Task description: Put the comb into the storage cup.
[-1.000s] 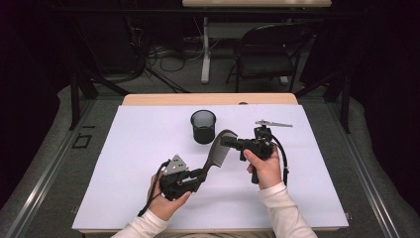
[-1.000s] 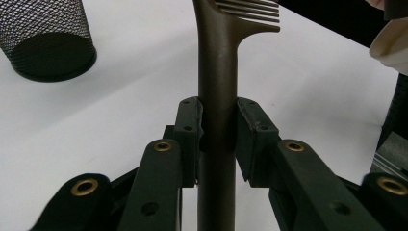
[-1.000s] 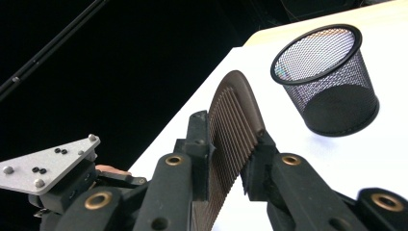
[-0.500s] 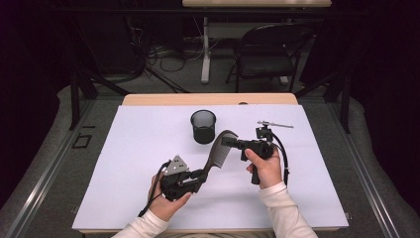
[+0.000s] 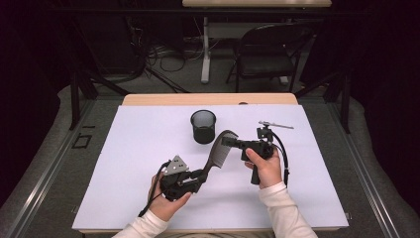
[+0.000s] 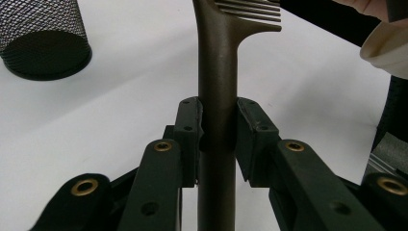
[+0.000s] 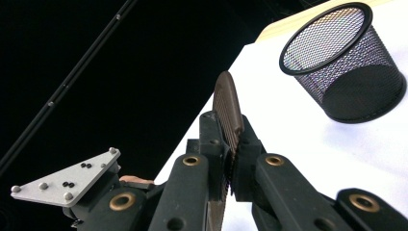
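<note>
While the left tool [image 6: 217, 127] clamps the comb [image 5: 219, 151] handle, right tool [image 7: 230, 144] just closed on its toothed end, above the worktop [image 5: 124, 163].

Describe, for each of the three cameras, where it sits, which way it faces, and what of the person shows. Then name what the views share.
High view: above the person's side, looking forward and down at the table; both forearms show.
Left gripper view: rides the left gripper, looking along jaws clamped on the comb handle.
Right gripper view: rides the right gripper, its jaws shut on the comb's teeth.
Shared: comb and mesh cup.
</note>
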Available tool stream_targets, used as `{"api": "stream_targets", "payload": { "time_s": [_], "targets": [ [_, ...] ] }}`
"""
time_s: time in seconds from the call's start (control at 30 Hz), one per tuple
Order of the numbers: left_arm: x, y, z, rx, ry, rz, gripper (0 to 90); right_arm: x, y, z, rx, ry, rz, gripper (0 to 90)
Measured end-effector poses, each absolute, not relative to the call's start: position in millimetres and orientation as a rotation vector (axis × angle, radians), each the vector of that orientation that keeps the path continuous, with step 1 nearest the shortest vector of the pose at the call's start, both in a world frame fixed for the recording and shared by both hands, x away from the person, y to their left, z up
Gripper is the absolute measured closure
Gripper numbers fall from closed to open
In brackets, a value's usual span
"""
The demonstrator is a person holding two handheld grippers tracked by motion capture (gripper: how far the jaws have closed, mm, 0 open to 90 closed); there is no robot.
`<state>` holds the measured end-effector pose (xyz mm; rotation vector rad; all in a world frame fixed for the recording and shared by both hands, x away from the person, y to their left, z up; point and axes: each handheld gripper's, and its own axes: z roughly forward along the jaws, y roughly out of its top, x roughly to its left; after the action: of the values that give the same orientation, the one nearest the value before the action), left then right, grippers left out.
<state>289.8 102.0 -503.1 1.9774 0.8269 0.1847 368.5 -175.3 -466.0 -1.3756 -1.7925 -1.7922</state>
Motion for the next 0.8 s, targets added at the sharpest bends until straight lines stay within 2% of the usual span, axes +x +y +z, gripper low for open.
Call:
{"api": "stream_targets", "payload": {
  "time_s": [0.8],
  "targets": [
    [289.5, 101.5, -503.8, 1.966, 0.829, 0.187, 72.3, 369.5, -177.7, -468.6, -1.365, -1.763, -1.796, 87.0]
  ]
}}
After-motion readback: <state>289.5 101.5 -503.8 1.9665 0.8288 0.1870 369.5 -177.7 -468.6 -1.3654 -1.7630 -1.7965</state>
